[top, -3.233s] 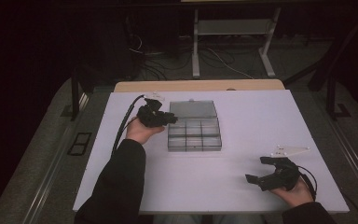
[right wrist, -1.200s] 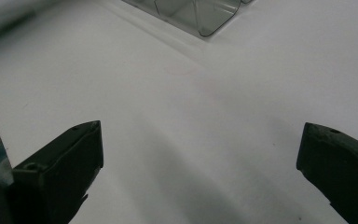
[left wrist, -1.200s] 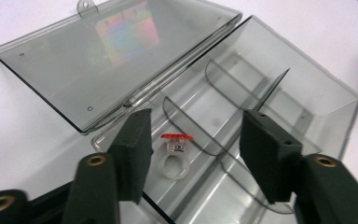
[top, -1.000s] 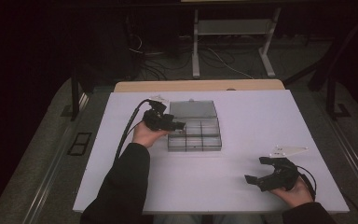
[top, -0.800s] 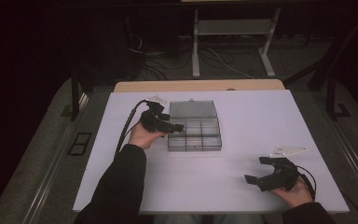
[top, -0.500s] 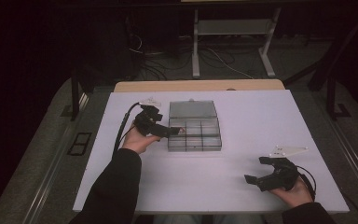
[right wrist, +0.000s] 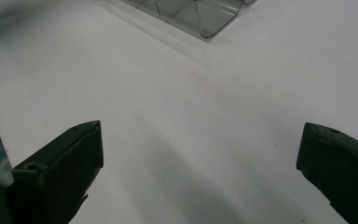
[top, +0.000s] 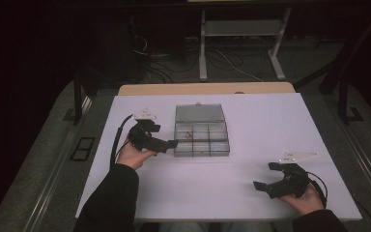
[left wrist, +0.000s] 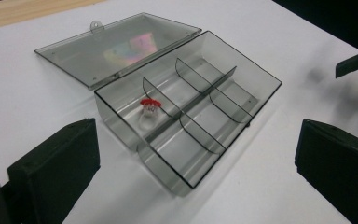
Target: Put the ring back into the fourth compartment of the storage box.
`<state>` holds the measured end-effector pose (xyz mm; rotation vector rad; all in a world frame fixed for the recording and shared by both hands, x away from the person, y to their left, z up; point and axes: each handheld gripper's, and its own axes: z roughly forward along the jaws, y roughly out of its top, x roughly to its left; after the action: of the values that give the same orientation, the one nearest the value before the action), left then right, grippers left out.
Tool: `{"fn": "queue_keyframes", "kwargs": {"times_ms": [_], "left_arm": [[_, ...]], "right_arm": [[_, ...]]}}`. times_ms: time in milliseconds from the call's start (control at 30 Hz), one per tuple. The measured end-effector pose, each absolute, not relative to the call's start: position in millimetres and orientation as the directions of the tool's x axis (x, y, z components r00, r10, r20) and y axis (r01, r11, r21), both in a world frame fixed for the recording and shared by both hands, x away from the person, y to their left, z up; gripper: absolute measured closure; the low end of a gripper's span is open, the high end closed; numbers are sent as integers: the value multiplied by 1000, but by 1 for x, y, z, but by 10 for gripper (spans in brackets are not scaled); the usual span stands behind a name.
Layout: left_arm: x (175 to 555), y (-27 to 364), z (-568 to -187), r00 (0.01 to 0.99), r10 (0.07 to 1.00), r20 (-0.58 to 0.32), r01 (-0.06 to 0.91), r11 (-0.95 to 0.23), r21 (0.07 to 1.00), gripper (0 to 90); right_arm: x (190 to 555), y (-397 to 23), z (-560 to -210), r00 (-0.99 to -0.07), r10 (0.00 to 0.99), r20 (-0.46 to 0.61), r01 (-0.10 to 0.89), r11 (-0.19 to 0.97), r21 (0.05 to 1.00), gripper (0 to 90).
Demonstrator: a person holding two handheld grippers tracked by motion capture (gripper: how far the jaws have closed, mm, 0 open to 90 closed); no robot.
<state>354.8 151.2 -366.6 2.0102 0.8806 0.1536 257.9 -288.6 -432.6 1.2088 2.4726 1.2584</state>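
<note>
Ring (left wrist: 150, 108), red top up, band standing, in the box's (top: 202, 140) far-left compartment. Box's long axis runs left-right on the table (top: 251, 121); lid (top: 199, 114) lies flat on the far side. Left gripper (top: 166, 143) just left of box: jaws have just been opening, now spread, nothing between. Right gripper (top: 265, 180) near-right, well apart, jaws spread, empty.

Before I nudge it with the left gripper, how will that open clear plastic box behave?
The clear box looks thin-walled and nearly empty, holding one small red-topped ring, so it's probably light and would slide on the smooth white table. Its lid lies open flat behind, so tipping seems unlikely. The ring may rattle about.
</note>
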Motion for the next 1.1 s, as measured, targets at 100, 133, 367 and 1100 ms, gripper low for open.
{"fn": "queue_keyframes", "kwargs": {"times_ms": [100, 133, 367, 1100], "left_arm": [[347, 158, -369, 735, 639, -226, 524, -324, 788, 0], [345, 160, -370, 733, 641, -229, 526, -319, 788, 0], [326, 170, -376, 731, 643, -226, 519, -310, 797, 0], [289, 190, -418, 711, 647, -274, 544, -260, 798, 0]], "right_arm": [[258, -289, -433, -676, 699, 236, 601, 337, 725, 0], [258, -289, -433, -676, 699, 235, 601, 337, 724, 0], [258, -288, -433, -675, 700, 235, 602, 338, 724, 0], [257, -288, -433, -675, 700, 233, 602, 339, 723, 0]]}}
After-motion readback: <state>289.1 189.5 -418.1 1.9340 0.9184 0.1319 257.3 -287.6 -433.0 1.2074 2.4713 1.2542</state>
